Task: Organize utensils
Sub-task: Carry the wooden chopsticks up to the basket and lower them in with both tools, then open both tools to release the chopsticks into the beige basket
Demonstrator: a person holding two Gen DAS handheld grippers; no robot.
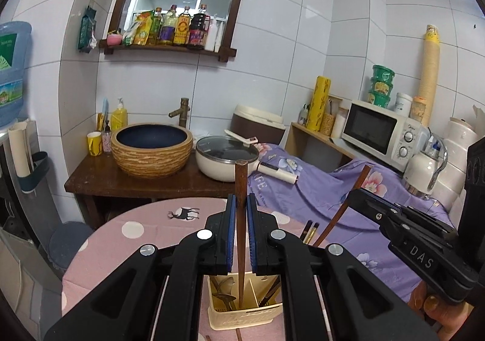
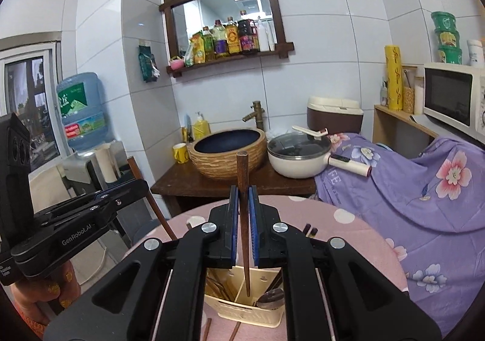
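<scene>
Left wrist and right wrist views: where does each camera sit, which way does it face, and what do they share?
Left wrist: on the left gripper, facing the sink wall; shut on a brown chopstick above the utensil holder; right gripper and fingers at right.
Right wrist: on the right gripper, same heading; shut on another chopstick; left gripper at left.
Shared: holder, basin sink, pot, mirror shelf.
</scene>
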